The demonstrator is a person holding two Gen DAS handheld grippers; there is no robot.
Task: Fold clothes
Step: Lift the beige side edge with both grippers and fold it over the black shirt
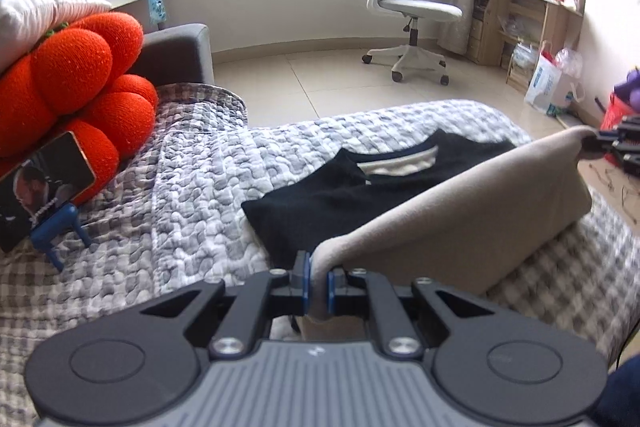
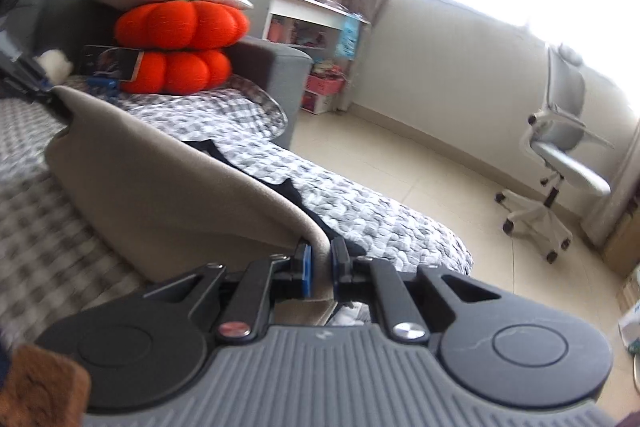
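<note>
On the checked quilt that covers the bed, I have a beige garment lifted by one edge, with a gripper at each end of it. My left gripper sits at the near end in the left wrist view, its blue pads drawn in tight on a bunched corner of the beige cloth, so only the fabric's thickness parts them. At the far right of that same view my right gripper pinches the other corner, and the edge runs taut between the two, raised off the quilt, while the rest of the cloth hangs down and rests on the bed.

From the right wrist view the picture is mirrored: my right gripper is closed down on the beige garment at the near end, and the left gripper shows at the far left, gripping the other corner.

Beyond the lifted cloth a black shirt lies flat on the quilt, with a white patch visible at its neck opening. Far left, two orange pumpkin cushions are stacked under a white pillow, and a phone leans against them on a small blue stand. A white office chair stands on the tiled floor near the window wall.
</note>
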